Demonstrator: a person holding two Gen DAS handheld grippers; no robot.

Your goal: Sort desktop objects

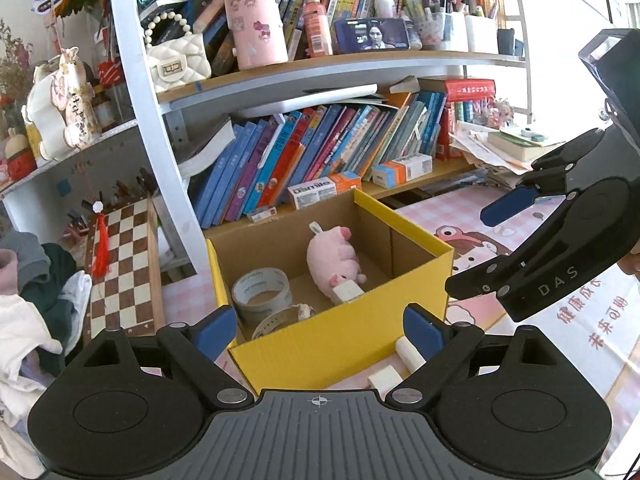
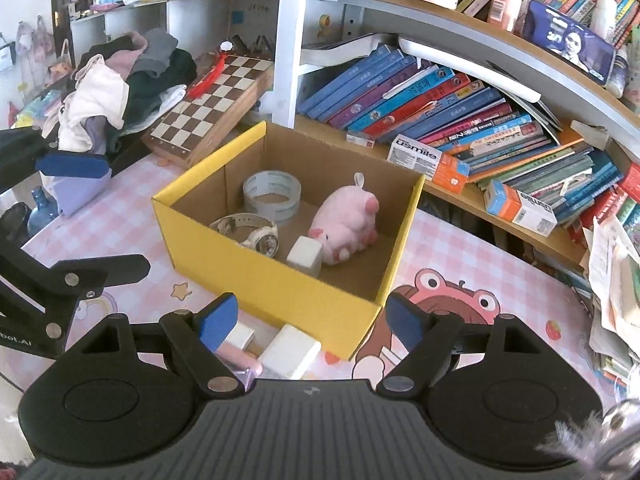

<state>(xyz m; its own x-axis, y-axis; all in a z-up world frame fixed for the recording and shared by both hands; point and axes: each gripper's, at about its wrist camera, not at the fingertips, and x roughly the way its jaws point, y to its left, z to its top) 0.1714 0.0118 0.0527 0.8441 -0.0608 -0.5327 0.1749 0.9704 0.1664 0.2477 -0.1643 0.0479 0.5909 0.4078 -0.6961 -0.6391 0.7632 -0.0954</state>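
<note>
Fingers of left gripper and right gripper spread wide, holding nothing, near yellow box.

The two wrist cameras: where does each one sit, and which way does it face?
Left wrist: on the left gripper, jaws open, facing the yellow cardboard box and bookshelf; the right gripper shows at right.
Right wrist: on the right gripper, jaws open, facing the box's corner; the left gripper shows at left.
Shared: box, pink plush pig, grey tape roll.
</note>
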